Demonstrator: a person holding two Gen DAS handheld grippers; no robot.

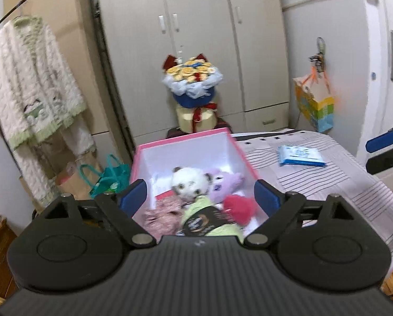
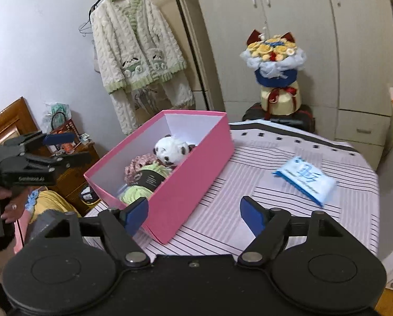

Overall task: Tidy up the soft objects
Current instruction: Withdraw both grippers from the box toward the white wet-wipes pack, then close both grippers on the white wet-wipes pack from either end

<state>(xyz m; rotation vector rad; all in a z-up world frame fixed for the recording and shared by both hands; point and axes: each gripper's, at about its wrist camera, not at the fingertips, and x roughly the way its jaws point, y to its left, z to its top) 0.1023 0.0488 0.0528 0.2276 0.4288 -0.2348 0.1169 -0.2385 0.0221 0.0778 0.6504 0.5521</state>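
Pink box at bed corner, soft toys inside. Left tongs and right tongs both spread wide, empty. Risks: box near bed edge, nudge could tip it; blue-white packet beyond box possibly left unsorted.

The box stands on the bed, near its left edge. In the box lie a panda, a yarn ball and other soft toys. To the right of the box, well apart, a packet lies on the bed. Behind the bed stands a bouquet, with the wardrobe behind it. Left of the box, a jacket hangs on a rail.
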